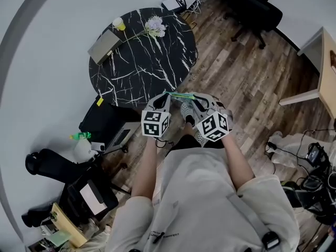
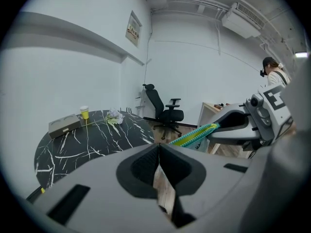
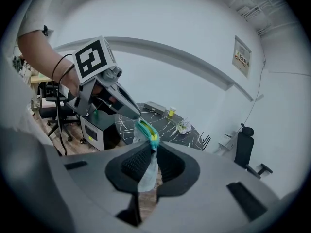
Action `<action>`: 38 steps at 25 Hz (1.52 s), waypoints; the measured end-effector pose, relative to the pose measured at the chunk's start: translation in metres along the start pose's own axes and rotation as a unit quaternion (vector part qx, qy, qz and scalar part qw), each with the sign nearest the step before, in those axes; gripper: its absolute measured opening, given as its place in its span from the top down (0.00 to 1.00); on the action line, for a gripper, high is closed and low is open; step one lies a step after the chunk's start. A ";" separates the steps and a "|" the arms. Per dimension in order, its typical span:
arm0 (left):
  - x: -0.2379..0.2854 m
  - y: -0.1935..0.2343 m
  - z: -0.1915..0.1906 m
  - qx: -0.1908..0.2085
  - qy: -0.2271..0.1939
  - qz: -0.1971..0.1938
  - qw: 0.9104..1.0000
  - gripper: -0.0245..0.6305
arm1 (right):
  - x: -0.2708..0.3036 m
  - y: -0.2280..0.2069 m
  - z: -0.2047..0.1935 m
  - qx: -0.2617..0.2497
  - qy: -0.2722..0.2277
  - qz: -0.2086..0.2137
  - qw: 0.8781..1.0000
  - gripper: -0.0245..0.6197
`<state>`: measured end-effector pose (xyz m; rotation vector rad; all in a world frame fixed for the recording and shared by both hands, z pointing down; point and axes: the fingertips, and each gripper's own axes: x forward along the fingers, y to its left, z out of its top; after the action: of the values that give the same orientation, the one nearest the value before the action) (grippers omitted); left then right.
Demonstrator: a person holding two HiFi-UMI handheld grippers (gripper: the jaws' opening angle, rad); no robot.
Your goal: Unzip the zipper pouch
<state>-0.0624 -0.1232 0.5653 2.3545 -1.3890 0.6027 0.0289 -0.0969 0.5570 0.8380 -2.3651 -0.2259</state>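
Note:
The pouch hangs in the air between my two grippers, its green and yellow zipper edge (image 1: 181,95) stretched from one to the other. My left gripper (image 1: 167,94) is shut on the far end of the zipper; the pull itself is hidden. In the left gripper view its jaws (image 2: 159,149) meet, and the zipper strip (image 2: 194,135) runs to the right gripper (image 2: 217,125). My right gripper (image 3: 151,152) is shut on the pouch: pale fabric (image 3: 147,171) hangs between its pads, with the teal and yellow zipper (image 3: 147,131) leading up to the left gripper (image 3: 137,116).
A round black marble table (image 1: 142,62) stands ahead with a grey box (image 1: 105,45), a yellow cup (image 1: 118,23) and flowers (image 1: 155,25). A black office chair (image 1: 252,9) is beyond, a desk (image 1: 323,67) at the right, and black equipment (image 1: 105,122) on the floor at the left.

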 end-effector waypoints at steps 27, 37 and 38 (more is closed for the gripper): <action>-0.030 0.076 -0.008 -0.036 -0.003 0.065 0.997 0.92 | 0.019 0.004 0.031 0.052 -0.031 -0.018 0.998 0.89; -0.034 0.125 -0.012 -0.031 0.012 0.029 0.999 0.92 | 0.057 0.015 0.066 0.103 -0.016 -0.064 0.992 0.89; -0.034 0.129 -0.013 -0.033 0.012 0.024 0.999 0.92 | 0.061 0.017 0.068 0.107 -0.014 -0.069 0.992 0.89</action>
<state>-0.1939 -0.1512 0.5684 2.2609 -1.4350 0.5875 -0.0580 -0.1245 0.5387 1.1074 -2.3885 -0.0400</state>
